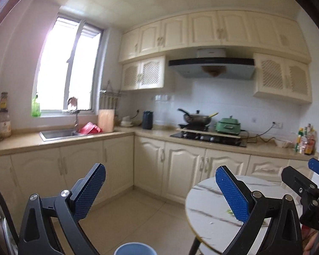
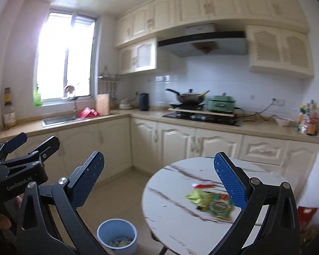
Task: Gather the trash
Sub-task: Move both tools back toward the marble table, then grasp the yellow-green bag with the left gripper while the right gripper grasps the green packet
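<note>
Crinkled foil wrappers on round marble-veined table; grippers' jaws apart.

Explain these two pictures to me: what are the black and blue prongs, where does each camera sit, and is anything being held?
No robot here: a person carries a two-finger gripper in each hand, with a camera on each looking along its blue fingers. One picture comes from the left gripper, the other from the right gripper. Both are open and hold nothing. On the round marble table lie wrappers, the trash to collect. A blue bin on the floor beside the table already holds some scraps. Behind is a kitchen counter.
</note>
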`<state>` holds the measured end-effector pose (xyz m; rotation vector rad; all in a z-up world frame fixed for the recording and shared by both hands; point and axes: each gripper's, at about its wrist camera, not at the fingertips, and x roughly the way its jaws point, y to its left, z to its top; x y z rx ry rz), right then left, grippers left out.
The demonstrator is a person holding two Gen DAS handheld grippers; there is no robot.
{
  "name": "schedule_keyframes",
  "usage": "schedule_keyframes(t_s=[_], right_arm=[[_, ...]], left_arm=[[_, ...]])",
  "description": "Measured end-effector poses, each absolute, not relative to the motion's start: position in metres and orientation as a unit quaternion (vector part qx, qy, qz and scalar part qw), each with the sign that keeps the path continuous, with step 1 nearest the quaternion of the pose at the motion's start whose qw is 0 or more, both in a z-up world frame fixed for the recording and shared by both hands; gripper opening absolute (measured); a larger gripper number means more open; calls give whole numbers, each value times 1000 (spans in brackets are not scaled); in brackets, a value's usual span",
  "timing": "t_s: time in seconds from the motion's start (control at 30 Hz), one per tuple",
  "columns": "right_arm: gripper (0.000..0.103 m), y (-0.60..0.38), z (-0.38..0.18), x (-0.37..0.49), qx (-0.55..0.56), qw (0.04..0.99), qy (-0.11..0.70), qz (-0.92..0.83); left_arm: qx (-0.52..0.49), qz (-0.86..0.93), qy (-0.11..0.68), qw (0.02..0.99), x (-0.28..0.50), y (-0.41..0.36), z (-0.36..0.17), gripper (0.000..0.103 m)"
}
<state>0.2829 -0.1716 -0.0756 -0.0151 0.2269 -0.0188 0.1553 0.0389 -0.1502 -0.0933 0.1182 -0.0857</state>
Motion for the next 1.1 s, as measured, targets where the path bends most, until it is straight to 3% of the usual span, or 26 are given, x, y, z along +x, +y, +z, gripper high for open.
schedule_keyframes(t_s=[0.27,0.53,0.77,1.1], right_arm=[[103,-221,-74,267,11,992,108,-56],[103,-286,-93,270,38,983,140,-113],[103,-330,-136,303,56,964,210,-152],[103,-353,-243,392,63,910,391,-121]], left_arm=[[-7,-75,34,997,115,9,-196,102],[34,-130,88,987,174,-44,-196,102],[58,-161,165,971,249,-75,-201,102],[88,-159,271,945,370,-101,-201,102]])
